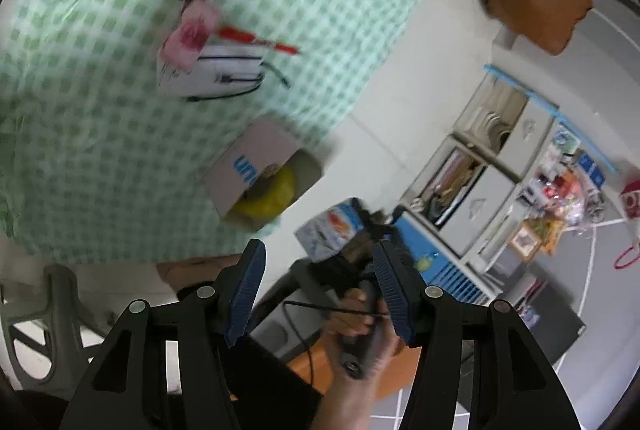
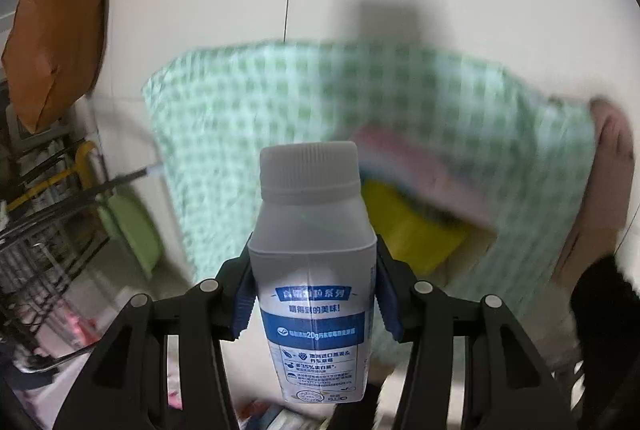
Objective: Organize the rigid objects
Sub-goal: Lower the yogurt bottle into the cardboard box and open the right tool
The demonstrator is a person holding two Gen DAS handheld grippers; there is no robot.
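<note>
Between the right gripper (image 2: pixel 314 304) pads sits one milk carton (image 2: pixel 312 270), white with a blue band, printed text and a ribbed grey screw cap, standing upright and clamped on both sides. Its bottom edge is cut off by the gripper body, and everything behind it is smeared with blur. The left gripper (image 1: pixel 318 294) stands about half open with nothing between its pads; through the gap you see the hand (image 1: pixel 360 314) gripping the other tool. On the green checked tablecloth (image 1: pixel 100 110) I count one cardboard box (image 1: pixel 256 170) at the table edge with something yellow (image 1: pixel 268 200) in it, one white box (image 1: pixel 216 70), one red pen (image 1: pixel 256 38) and a pink thing (image 1: pixel 190 32) too blurry to identify.
</note>
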